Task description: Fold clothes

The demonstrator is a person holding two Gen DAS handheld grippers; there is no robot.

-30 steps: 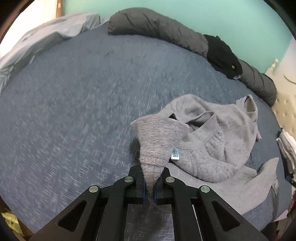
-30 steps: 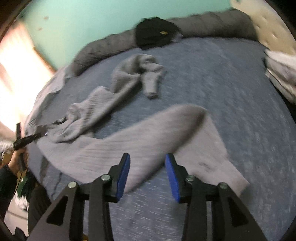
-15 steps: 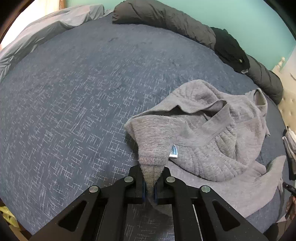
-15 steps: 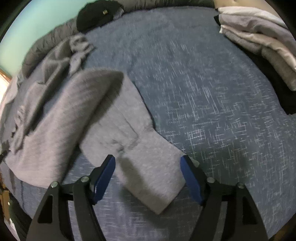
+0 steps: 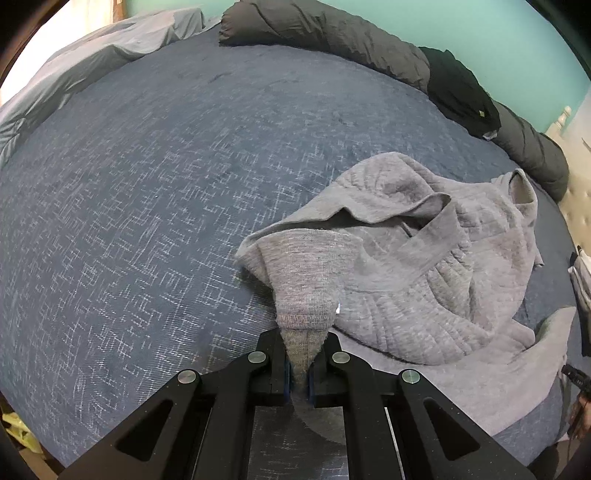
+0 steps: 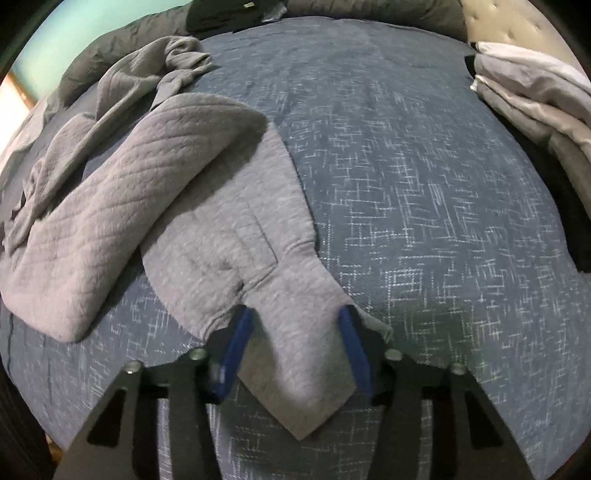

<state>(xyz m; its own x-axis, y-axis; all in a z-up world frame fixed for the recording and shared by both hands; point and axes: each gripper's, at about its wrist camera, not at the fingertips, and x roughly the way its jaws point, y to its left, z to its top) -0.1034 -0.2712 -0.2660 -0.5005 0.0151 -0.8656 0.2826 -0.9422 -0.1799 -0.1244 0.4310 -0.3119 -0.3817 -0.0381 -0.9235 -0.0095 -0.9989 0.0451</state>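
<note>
Left gripper (image 5: 300,373): clamping tight on a ribbed edge of the grey sweater (image 5: 413,280), which is bunching up ahead and to its right.
Right gripper (image 6: 295,354): jaws apart, just been closing, straddling a sweater corner (image 6: 295,369); pads not pressing.
Blue bedspread (image 6: 424,192): lying under everything.

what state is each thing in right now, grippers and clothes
left gripper: shut on the grey sweater's hem
right gripper: jaws astride a sweater corner, just been closing, pads not yet pressing it
grey sweater: unfolded, crumpled on the blue bedspread
sweater corner: lying flat between the right jaws
pale clothes: stacked at the bed's edge
black garment: bunched on the dark rolled duvet
</note>
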